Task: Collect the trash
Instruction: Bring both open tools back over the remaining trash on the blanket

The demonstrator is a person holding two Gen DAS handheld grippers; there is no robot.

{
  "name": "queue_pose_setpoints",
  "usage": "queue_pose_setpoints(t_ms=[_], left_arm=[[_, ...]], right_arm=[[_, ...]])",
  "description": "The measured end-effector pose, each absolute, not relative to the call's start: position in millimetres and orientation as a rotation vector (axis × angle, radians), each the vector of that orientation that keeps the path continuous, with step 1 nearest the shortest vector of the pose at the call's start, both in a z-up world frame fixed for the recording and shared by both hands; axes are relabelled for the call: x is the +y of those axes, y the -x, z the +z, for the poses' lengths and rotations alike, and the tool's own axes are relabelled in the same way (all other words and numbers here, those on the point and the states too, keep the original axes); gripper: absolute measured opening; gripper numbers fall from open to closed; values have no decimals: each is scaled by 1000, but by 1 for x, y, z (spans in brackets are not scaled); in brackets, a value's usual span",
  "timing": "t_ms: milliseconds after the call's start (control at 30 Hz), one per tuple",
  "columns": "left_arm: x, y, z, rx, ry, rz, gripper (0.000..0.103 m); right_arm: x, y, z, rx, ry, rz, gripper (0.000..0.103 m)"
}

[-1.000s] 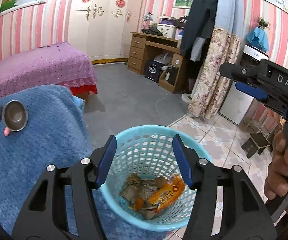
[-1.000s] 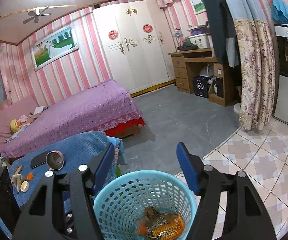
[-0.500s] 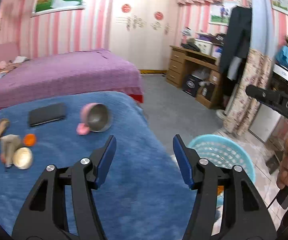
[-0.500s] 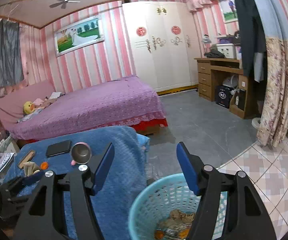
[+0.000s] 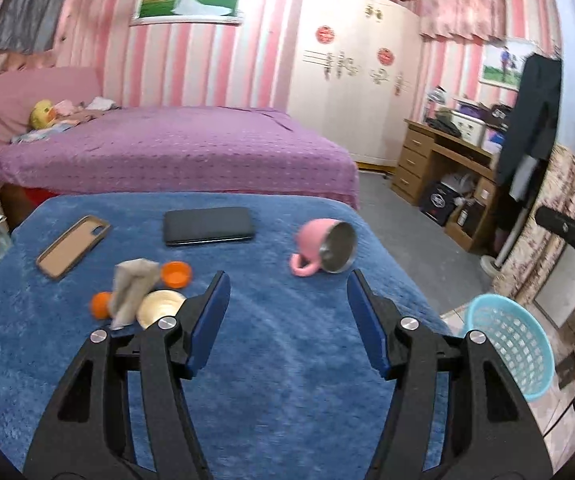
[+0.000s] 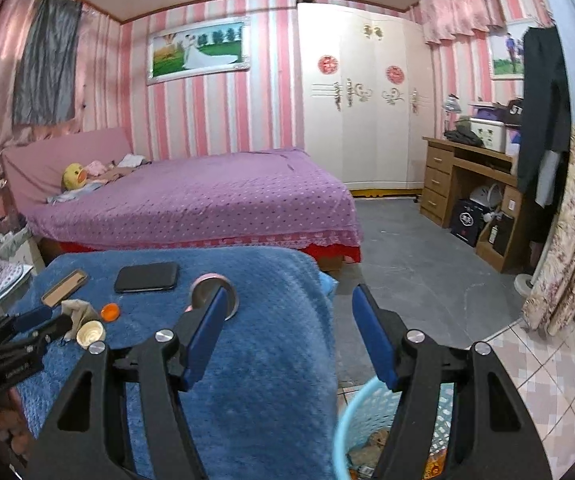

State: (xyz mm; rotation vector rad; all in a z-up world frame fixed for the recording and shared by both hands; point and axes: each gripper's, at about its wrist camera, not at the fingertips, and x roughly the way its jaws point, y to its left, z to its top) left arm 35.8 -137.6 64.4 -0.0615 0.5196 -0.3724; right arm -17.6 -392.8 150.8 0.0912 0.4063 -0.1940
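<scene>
A small heap of trash lies on the blue blanket (image 5: 287, 360): a crumpled grey wrapper (image 5: 131, 288), two orange bottle caps (image 5: 176, 274), and a cream cup lid (image 5: 160, 312). My left gripper (image 5: 287, 320) is open and empty above the blanket, just right of the heap. The light blue trash basket (image 5: 515, 354) stands on the floor at the right. In the right wrist view my right gripper (image 6: 287, 332) is open and empty above the blanket's edge, over the basket (image 6: 355, 432), which holds wrappers. The heap (image 6: 87, 320) shows there at the left.
A pink cup (image 5: 325, 246) lies on its side on the blanket. A black phone (image 5: 208, 226) and a brown phone case (image 5: 73, 246) lie further back. A purple bed (image 5: 175, 152) stands behind, a wooden desk (image 5: 443, 168) to the right.
My left gripper has swung left from over the basket to over the blanket near the trash heap. My right gripper has turned left too, and the basket has slid to the lower right of its view.
</scene>
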Motion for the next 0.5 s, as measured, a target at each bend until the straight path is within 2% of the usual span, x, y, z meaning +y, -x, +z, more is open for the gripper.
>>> queue_pose_setpoints(t_ms=[500], left_arm=[[-55,-56,58,520,115,-200,59]], right_arm=[[-326,-11,142,440,-29,-95,64]])
